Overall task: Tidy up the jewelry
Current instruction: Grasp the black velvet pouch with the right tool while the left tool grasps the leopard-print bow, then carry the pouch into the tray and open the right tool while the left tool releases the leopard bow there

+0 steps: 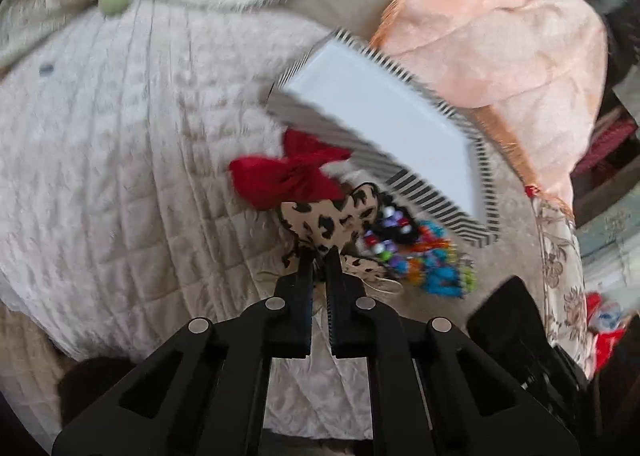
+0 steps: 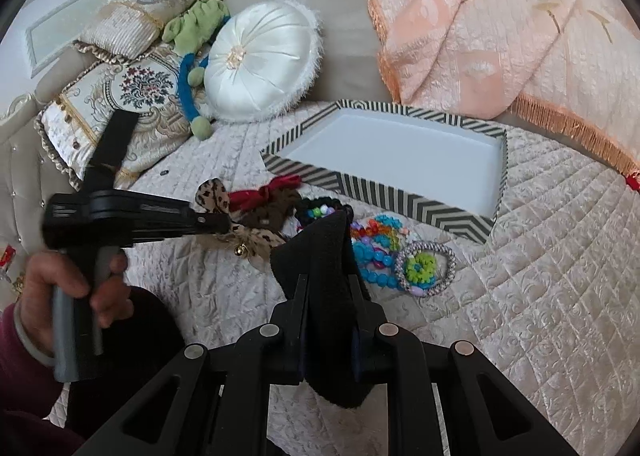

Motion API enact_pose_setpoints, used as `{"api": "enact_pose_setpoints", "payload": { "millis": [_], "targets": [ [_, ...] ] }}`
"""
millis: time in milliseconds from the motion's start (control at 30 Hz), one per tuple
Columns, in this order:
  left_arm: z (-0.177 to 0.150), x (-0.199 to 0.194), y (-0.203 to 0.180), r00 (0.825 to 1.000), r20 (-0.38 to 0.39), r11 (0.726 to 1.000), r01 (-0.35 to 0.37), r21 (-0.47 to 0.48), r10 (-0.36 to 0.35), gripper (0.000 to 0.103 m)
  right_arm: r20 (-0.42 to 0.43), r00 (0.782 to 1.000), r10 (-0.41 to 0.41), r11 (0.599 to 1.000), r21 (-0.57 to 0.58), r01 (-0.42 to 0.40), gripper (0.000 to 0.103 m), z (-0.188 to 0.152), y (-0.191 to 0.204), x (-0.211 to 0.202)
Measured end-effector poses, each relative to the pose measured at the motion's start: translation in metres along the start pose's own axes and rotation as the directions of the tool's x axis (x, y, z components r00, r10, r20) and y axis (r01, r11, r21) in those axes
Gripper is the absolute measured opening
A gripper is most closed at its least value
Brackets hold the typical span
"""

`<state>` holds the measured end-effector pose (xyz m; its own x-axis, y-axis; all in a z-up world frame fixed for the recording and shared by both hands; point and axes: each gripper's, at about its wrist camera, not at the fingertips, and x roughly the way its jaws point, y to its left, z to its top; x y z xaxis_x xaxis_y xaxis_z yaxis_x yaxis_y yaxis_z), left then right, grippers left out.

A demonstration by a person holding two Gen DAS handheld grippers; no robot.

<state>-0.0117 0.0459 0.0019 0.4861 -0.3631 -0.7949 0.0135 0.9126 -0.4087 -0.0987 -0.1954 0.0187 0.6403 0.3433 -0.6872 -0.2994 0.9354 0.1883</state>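
Bed (image 2: 540, 296) with a pale quilted cover carries everything.

Left gripper (image 1: 319, 252): jaws narrow, pinched on a leopard-print fabric bow (image 1: 324, 216). In the right wrist view the same gripper (image 2: 224, 225) comes in from the left side, a hand (image 2: 76, 284) in a dark red sleeve around its grey handle, and the leopard-print bow (image 2: 256, 240) hangs at its tip with a small gold bell under it. Whether the bow has left the cover cannot be told.

Right gripper (image 2: 326, 276): jaws nearly closed on a piece of black cloth (image 2: 316, 252), which stands up between them and also hangs out below.

A red bow (image 1: 288, 172) lies just beside the leopard one. A heap of bright plastic bead bracelets (image 2: 376, 248) lies on the cover just ahead of the right gripper; a silver ring-shaped bracelet (image 2: 426, 266) with a lime-green beaded piece inside it sits at the heap's right end.

A tray (image 2: 376, 184) with black-and-white striped walls and a plain white floor lies just past the jewelry, nothing in it.

Toward the head of the bed: a round white satin cushion (image 2: 260, 64), brocade pillows (image 2: 120, 104), a green and blue soft toy (image 2: 192, 44). A peach fringed blanket (image 2: 480, 28) is bunched past the tray's far side. Left wrist view is blurred.
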Motion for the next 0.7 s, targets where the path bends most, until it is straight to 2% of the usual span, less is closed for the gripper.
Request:
{"api": "enact_pose_setpoints", "payload": {
  "millis": [200,367,400,467,500,533,600,700],
  "targets": [
    [0.011,-0.044,-0.022,0.995,0.077,0.997,0.051,0.053,-0.055,0.003,0.035,0.999,0.011,1.0,0.004,-0.011,0.015,0.008,0.003,-0.011],
    [0.015,-0.048,-0.028,0.996,0.09,0.997,0.012,0.077,-0.019,0.004,0.044,0.999,0.005,1.0,0.016,-0.006,0.015,0.013,0.0,-0.014],
    [0.014,-0.043,-0.026,0.997,0.073,0.998,0.008,0.066,-0.013,0.007,0.045,0.999,0.01,1.0,0.022,-0.011,0.015,0.013,-0.002,-0.015],
    [0.007,-0.029,-0.022,0.999,0.034,0.999,-0.01,0.054,0.008,0.036,0.04,0.999,0.015,0.999,0.028,-0.016,0.015,0.01,-0.003,-0.014],
    [0.003,-0.022,-0.02,1.0,0.019,0.999,-0.025,0.046,0.024,0.062,0.036,0.999,0.015,0.999,0.03,-0.016,0.015,0.009,-0.004,-0.013],
    [-0.001,-0.013,-0.016,0.999,0.013,0.999,-0.037,0.03,0.037,0.068,0.027,1.0,0.013,0.999,0.034,-0.014,0.015,0.007,-0.005,-0.011],
    [-0.007,0.002,-0.01,0.996,0.005,0.996,-0.087,0.015,0.086,0.068,0.013,1.0,0.015,0.999,0.041,-0.015,0.015,0.005,-0.007,-0.007],
    [-0.01,0.033,0.0,0.988,-0.051,0.989,-0.149,-0.015,0.148,0.068,0.001,1.0,0.015,0.999,0.044,-0.015,0.015,0.002,-0.009,-0.004]
  ]
}}
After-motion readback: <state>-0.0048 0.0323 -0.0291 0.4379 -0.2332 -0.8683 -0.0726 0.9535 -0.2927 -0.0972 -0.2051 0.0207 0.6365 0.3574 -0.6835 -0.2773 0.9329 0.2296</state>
